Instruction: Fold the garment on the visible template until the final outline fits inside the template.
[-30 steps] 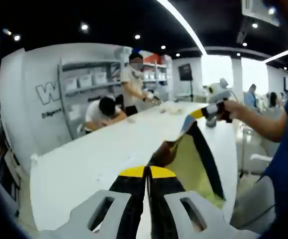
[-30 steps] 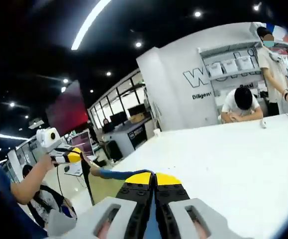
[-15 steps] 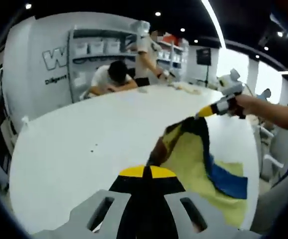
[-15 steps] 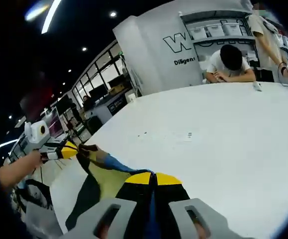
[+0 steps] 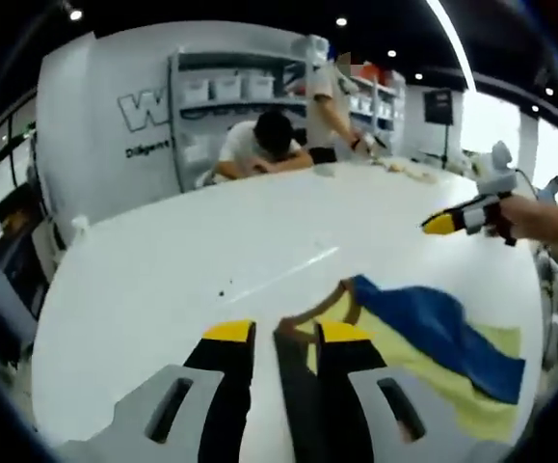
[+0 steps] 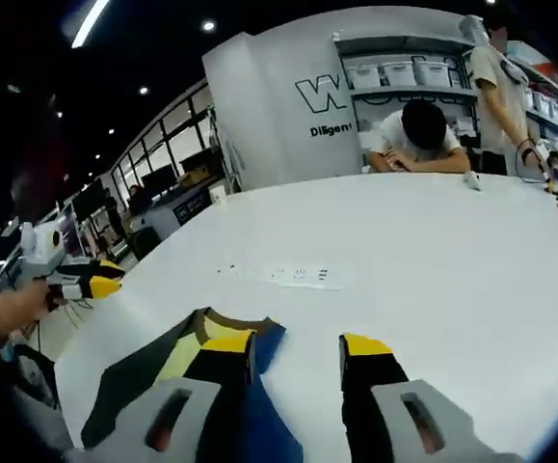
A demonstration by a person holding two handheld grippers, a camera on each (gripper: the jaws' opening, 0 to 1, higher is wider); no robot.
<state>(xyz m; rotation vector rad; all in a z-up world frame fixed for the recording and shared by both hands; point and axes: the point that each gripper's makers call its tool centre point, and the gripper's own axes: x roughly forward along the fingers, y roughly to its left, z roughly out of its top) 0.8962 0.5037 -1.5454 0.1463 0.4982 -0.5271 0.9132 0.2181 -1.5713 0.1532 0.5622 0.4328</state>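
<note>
Left gripper view: the yellow, blue and dark-trimmed fabric garment [image 5: 423,347] lies rumpled on the white table [image 5: 211,260], both grippers [image 5: 283,333] [image 6: 298,347] parted and empty. Template markings seem faint; flattening before regrasping would probably help.

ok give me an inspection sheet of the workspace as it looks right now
surface: white table, mostly bare, faint pale markings near its middle
job's things: garment, yellow, blue and dark, lying rumpled on the table's near edge, not folded
clutter: small items near the far people, too small to tell
grippers: left claw open, jaws over the garment's edge; right claw open, one jaw over the cloth, gripping nothing
cables: nothing seen
surroundings: one person slumped at the far table edge, another standing beside; shelves with white bins; wall lettering; ceiling lights
</note>
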